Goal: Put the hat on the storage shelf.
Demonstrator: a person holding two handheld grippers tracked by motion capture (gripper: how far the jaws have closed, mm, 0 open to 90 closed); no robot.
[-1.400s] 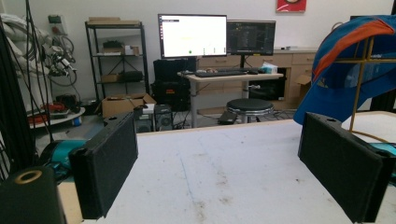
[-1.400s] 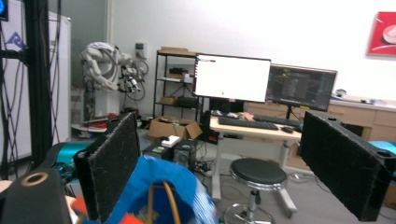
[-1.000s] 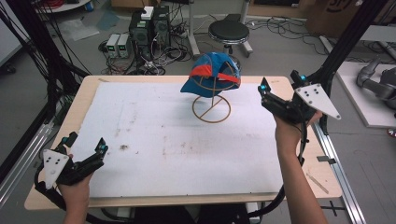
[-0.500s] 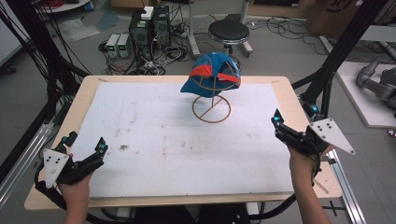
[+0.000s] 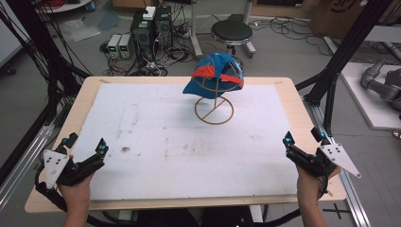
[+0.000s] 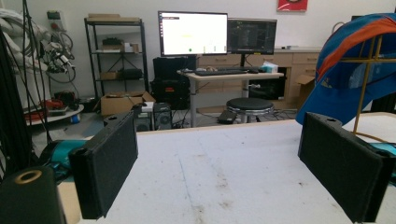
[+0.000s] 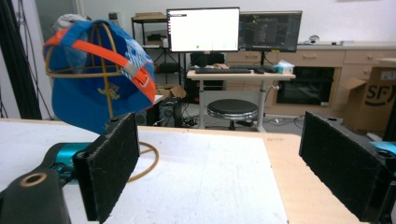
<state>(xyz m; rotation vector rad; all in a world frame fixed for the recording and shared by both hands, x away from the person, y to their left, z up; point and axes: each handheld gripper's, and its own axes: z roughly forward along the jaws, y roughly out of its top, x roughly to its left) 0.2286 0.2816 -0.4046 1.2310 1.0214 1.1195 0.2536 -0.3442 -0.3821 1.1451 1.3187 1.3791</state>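
High view: I see the cap on its wire stand, far side of the white mat — left gripper and right gripper at near corners.
Left gripper view: jaws spread, empty — monitors beyond.
Right gripper view: jaws apart, empty; stool behind.

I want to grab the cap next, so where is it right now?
In the high view the blue cap sits on a gold wire stand at the table's far middle, apart from both grippers.

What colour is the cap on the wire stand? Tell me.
The cap is blue with orange bands, on a gold wire stand; clearest in the right gripper view.
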